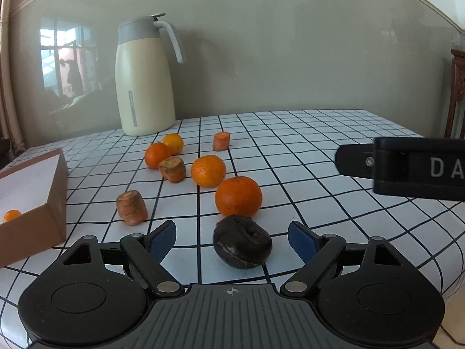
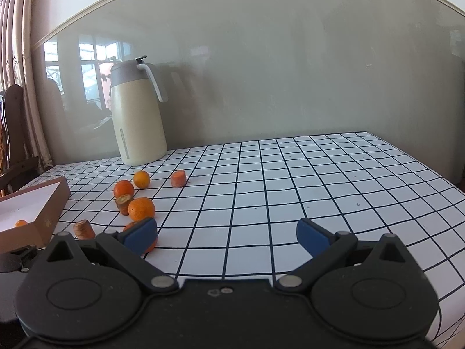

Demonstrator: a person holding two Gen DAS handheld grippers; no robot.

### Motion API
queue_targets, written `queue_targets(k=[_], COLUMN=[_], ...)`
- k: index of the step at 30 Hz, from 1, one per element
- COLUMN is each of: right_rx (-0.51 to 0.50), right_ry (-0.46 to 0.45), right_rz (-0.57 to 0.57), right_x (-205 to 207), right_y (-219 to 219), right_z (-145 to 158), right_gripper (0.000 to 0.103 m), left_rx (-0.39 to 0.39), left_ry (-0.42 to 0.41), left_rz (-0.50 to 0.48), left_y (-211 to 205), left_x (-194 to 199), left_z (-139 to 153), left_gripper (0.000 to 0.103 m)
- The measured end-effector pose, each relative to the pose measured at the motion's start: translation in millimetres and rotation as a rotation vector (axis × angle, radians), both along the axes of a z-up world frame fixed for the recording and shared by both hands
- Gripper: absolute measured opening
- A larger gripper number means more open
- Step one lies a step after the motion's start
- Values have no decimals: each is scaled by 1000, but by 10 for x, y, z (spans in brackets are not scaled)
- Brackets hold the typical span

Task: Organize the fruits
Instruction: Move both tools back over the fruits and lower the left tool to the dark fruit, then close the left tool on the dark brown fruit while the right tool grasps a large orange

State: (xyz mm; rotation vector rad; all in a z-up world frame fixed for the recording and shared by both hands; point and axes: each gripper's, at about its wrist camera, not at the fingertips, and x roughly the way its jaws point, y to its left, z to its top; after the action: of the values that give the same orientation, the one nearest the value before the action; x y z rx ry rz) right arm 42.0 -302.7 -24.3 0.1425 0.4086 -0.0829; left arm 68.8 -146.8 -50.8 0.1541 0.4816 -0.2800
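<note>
White cloth (image 1: pixel 319 151) with a black grid, spread over the table and running back to a grey-green wall (image 1: pixel 290 43). Glossy on the left of that wall, with a window mirrored in it. Cream jug (image 1: pixel 144 78) with a grey lid, upright at the back near the wall. Curtain (image 2: pixel 17 58) and a dark wooden chair (image 2: pixel 11 133) at the far left in the right wrist view.

Brown box (image 1: pixel 52 212) with a white inside at the left edge, one small orange (image 1: pixel 12 215) in it. Four oranges loose on the cloth: a big one (image 1: pixel 238 196), another (image 1: pixel 208 171) behind it, two smaller (image 1: pixel 157 155) (image 1: pixel 173 143) farther back, those two touching. Three carrot stubs among them: near the box (image 1: pixel 132 208), against the oranges (image 1: pixel 173 169), and off toward the jug (image 1: pixel 221 141). Dark, shrivelled fruit (image 1: pixel 242 245) just in front of the big orange.

Left tongs (image 1: pixel 232 238) spread wide, blue pads (image 1: pixel 162 240) either side of the dark fruit and clear of it. Held nothing.

Right tongs (image 2: pixel 226 234) also wide apart, low above bare cloth, holding nothing. Left pad (image 2: pixel 139 234) in front of an orange, contact impossible to tell.
</note>
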Motion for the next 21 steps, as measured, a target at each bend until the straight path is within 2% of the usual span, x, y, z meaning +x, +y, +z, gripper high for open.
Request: queue_targets(k=[7, 8, 11, 13, 14, 15, 21], right_rx=[-9, -7, -4, -5, -4, -3, 4], right_ry=[5, 5, 7, 9, 10, 12, 25], right_rz=[9, 9, 11, 15, 17, 21, 43], right_x=[33, 35, 35, 48, 52, 63, 157], right_y=[40, 40, 46, 63, 72, 85, 178], right_z=[-7, -8, -7, -10, -15, -18, -51], right_gripper=[97, 97, 97, 97, 97, 97, 95], left_rx=[-13, -14, -18, -35, -37, -36, -22], left_ry=[-1, -4, 15, 27, 28, 25, 8], left_rz=[6, 6, 8, 8, 4, 0, 29], left_y=[1, 2, 2, 14, 14, 8, 71], left_x=[-12, -10, 12, 28, 26, 16, -12], left_z=[3, 3, -20, -34, -34, -35, -46], left_gripper=[85, 82, 54, 53, 49, 41, 41])
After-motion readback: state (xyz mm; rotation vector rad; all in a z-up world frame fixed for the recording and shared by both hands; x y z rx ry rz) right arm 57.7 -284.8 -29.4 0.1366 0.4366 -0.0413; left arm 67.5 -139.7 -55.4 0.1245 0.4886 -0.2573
